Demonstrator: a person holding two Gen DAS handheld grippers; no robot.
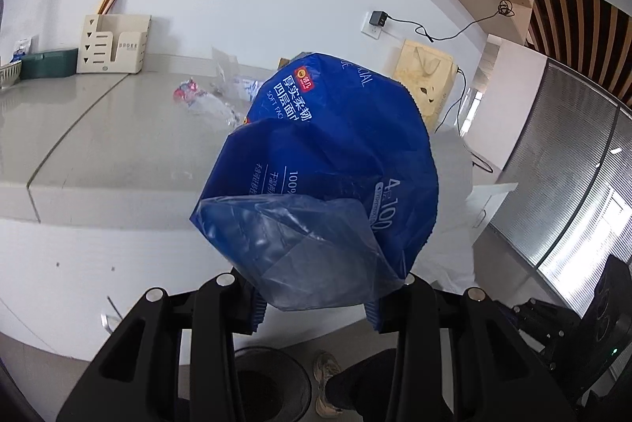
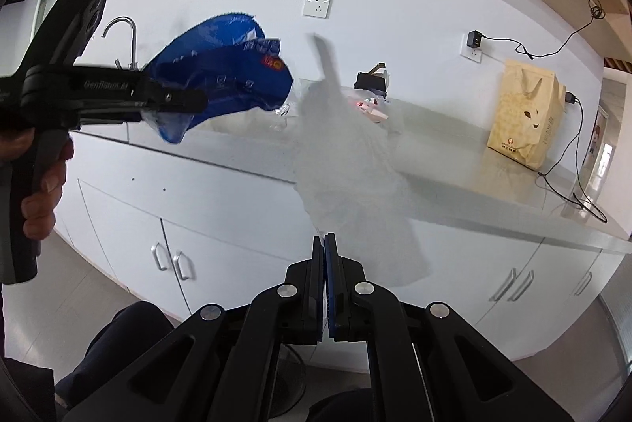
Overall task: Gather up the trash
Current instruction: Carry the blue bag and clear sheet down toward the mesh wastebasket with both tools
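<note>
My left gripper [image 1: 316,303] holds a crumpled blue tissue wrapper [image 1: 324,165] by its clear end, lifted in front of the counter. The jaws stand wide in the left wrist view; in the right wrist view the left gripper [image 2: 177,102] looks pinched on the wrapper [image 2: 221,74]. My right gripper [image 2: 324,244] is shut on a thin translucent grey bag [image 2: 347,161], blurred, hanging up in front of the counter. More wrappers [image 1: 205,98] lie on the counter, with red-and-white scraps [image 2: 369,106]. A dark mesh bin [image 1: 268,378] stands on the floor below.
Grey counter [image 1: 79,145] over white cabinets [image 2: 177,224]. A cream organiser [image 1: 114,43] and green box [image 1: 49,62] stand at the back left, a faucet [image 2: 122,35] by the wall. A yellow paper bag [image 2: 525,118] and charger cable [image 2: 572,165] are at right. The person's shoe [image 1: 328,382] is beside the bin.
</note>
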